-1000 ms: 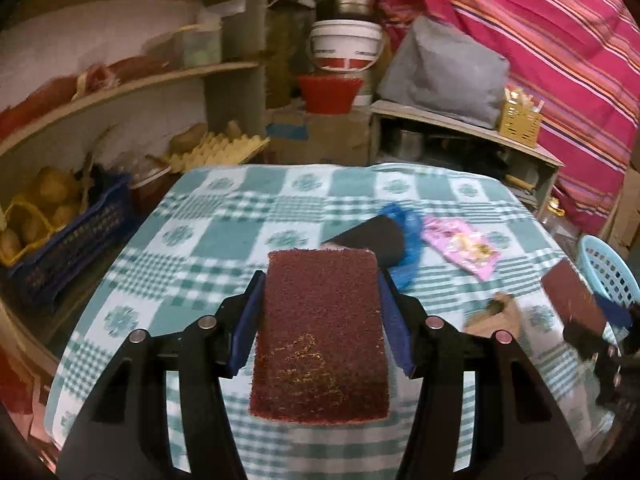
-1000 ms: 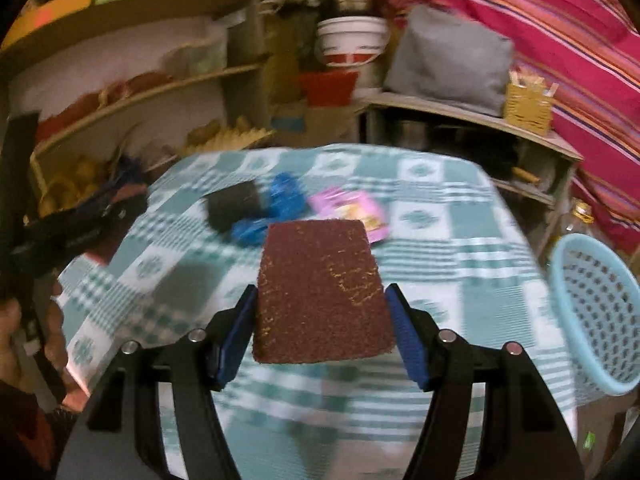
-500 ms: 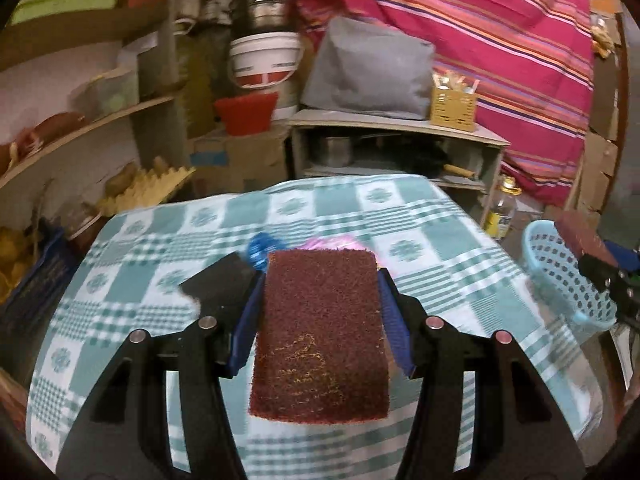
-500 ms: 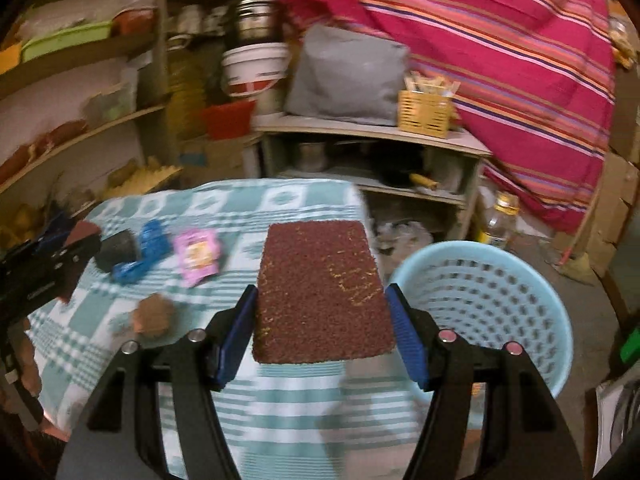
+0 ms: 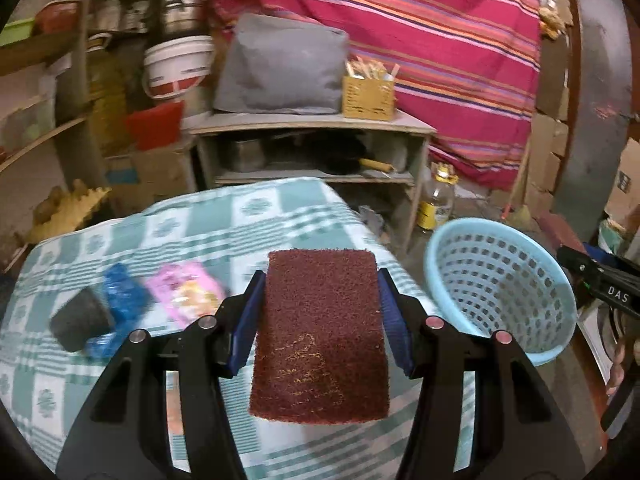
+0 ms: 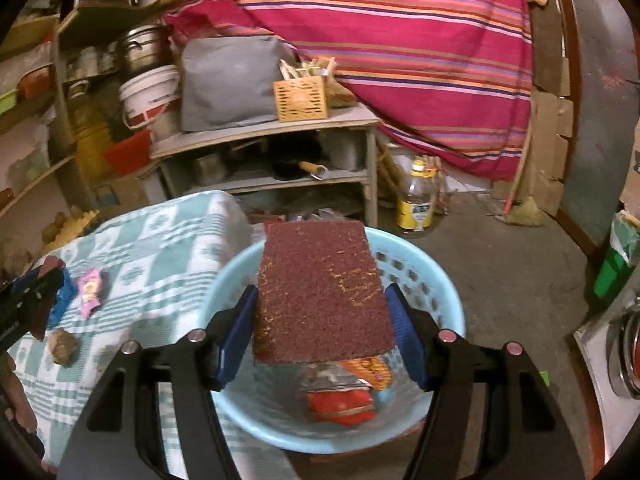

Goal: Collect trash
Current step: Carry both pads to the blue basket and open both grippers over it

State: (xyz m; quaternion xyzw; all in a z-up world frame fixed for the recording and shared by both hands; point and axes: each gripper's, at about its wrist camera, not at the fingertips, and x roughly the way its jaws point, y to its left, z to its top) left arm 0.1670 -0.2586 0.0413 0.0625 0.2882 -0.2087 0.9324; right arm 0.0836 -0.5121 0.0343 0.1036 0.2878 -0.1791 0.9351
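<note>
My left gripper (image 5: 322, 320) is shut on a maroon scouring pad (image 5: 322, 328) above the checked tablecloth (image 5: 200, 220). My right gripper (image 6: 322, 322) is shut on a second maroon scouring pad (image 6: 320, 292) and holds it over the light blue basket (image 6: 444, 280), which holds a red wrapper (image 6: 340, 404) and an orange one (image 6: 368, 368). The basket also shows in the left wrist view (image 5: 500, 292) to the right of the table. On the table lie a pink wrapper (image 5: 186, 296), a blue wrapper (image 5: 120, 300), a black object (image 5: 78, 322) and a brown lump (image 6: 64, 346).
A grey shelf unit (image 5: 312, 148) with a grey cushion (image 5: 280, 68) and a yellow box (image 5: 368, 96) stands behind the table. An oil bottle (image 6: 416, 196) stands on the floor. A striped red cloth (image 5: 440, 40) hangs at the back. Wooden shelves and a white bucket (image 5: 176, 64) stand at left.
Both grippers have swung to the right, each still holding its pad. The right gripper has moved from above the table to above the blue basket.
</note>
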